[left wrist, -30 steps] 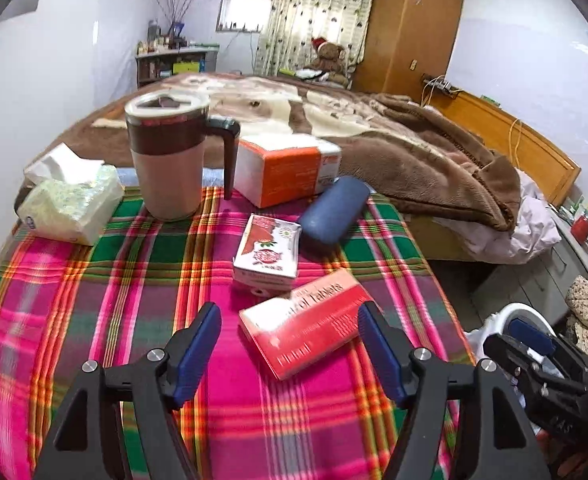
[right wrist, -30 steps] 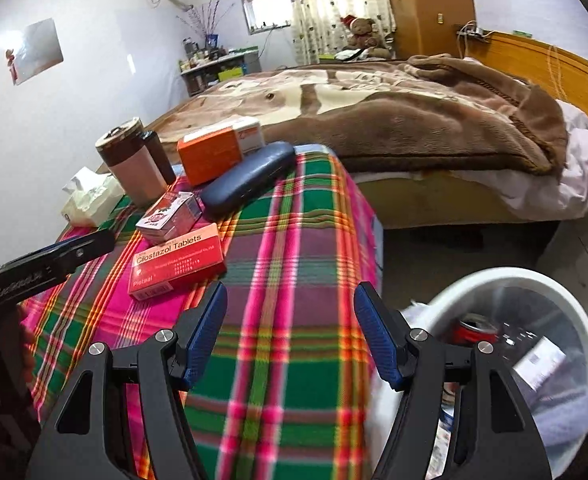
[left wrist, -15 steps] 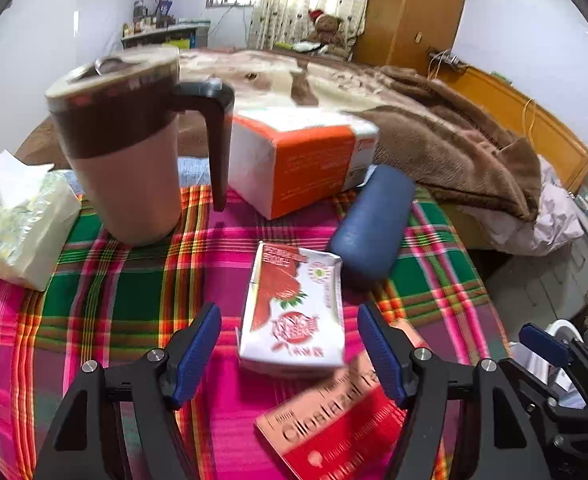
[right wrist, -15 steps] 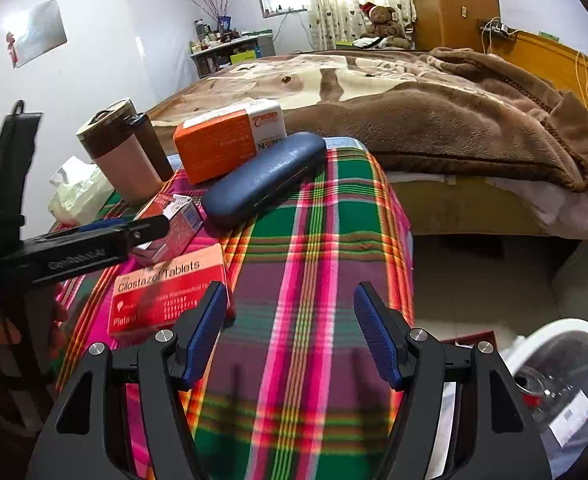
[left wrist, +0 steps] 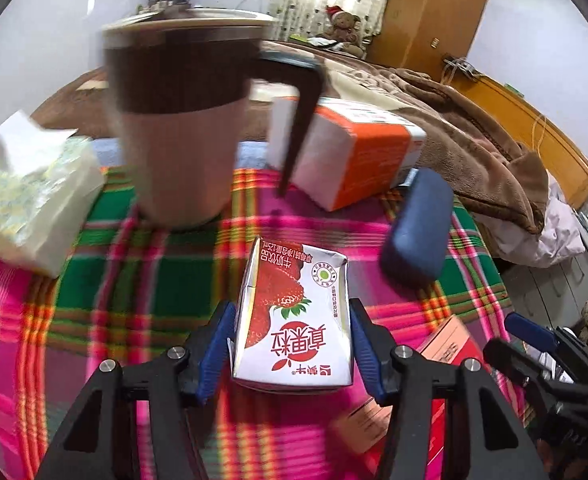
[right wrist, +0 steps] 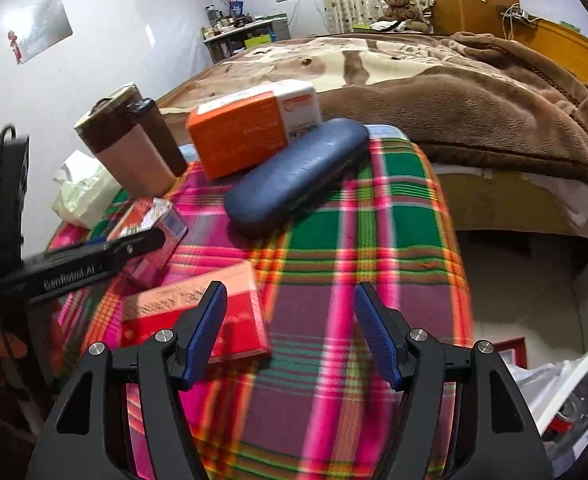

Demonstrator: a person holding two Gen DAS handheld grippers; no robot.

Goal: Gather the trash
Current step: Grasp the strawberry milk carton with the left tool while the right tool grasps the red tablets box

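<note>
The strawberry milk carton (left wrist: 294,320) lies flat, long axis pointing away from the left gripper (left wrist: 291,344). Its white, dented body sits between the closing jaws. The right gripper (right wrist: 289,332) is wide open, empty.

The left tongs (left wrist: 291,354) have moved forward from the flat red tablet box (left wrist: 446,344) to the white strawberry-printed milk carton (left wrist: 294,320), now between their closing jaws; right tongs (right wrist: 289,332) shifted deskward.

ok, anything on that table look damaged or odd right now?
Yes: the strawberry milk carton lies flat on the tablecloth, its far end dented and crumpled. The left tool is closing around it. Nothing looks spilled.
</note>
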